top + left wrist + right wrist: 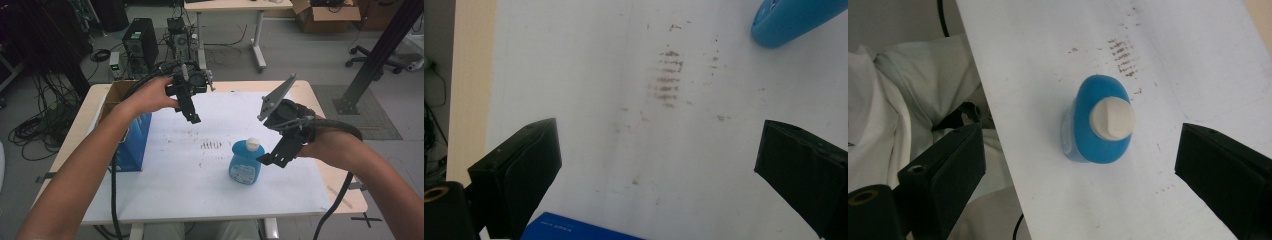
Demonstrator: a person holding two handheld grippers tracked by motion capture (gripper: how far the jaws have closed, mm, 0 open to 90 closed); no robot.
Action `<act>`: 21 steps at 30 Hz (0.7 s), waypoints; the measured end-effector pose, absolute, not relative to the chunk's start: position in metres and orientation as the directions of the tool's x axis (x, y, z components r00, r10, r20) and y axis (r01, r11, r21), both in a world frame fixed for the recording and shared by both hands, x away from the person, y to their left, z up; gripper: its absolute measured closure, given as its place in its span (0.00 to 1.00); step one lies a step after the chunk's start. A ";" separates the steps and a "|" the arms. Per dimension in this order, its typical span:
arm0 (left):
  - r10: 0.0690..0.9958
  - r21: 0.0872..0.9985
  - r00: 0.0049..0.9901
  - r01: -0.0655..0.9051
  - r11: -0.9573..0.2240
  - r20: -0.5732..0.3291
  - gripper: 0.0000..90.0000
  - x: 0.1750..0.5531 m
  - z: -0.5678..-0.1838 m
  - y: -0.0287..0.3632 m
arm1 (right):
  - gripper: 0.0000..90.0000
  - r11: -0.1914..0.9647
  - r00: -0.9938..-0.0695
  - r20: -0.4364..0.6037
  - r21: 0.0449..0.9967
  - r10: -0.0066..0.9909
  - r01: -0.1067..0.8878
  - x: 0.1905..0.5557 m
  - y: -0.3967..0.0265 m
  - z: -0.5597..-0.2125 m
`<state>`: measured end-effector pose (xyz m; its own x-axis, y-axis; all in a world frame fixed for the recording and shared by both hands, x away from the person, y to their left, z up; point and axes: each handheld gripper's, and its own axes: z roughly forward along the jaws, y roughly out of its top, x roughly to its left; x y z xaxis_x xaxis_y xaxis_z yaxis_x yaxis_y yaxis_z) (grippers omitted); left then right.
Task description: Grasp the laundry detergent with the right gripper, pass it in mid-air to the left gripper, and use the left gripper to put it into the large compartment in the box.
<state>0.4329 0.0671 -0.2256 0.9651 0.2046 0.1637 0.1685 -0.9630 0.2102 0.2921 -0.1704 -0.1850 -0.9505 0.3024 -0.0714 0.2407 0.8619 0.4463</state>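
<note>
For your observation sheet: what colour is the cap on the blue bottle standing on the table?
The cap is off-white, clearest in the right gripper view.

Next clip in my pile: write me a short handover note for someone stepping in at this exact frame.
Left gripper: open, empty, held above the white table top, near the blue box at the left edge.
Right gripper: open, empty, raised just right of the blue bottle and aimed down at its white cap.
Bottle: upright at mid-table, cap on, touched by neither gripper.
Done: nothing visible on the bottle so far.
Left: probably lower the right gripper and grasp the bottle; the left is free to assist.
</note>
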 end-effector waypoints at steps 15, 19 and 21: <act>0.203 0.210 0.964 0.166 -0.964 0.169 0.05 0.431 -0.224 0.068 | 0.06 0.831 -0.912 -0.044 0.433 0.407 0.350 0.301 -0.195 -0.200; 0.201 0.211 0.965 0.164 -0.964 0.168 0.05 0.431 -0.225 0.067 | 0.06 0.823 -0.908 -0.033 0.437 0.417 0.362 0.302 -0.197 -0.207; 0.200 0.207 0.965 0.164 -0.965 0.168 0.06 0.430 -0.225 0.066 | 0.06 0.820 -0.908 -0.027 0.441 0.419 0.365 0.302 -0.198 -0.210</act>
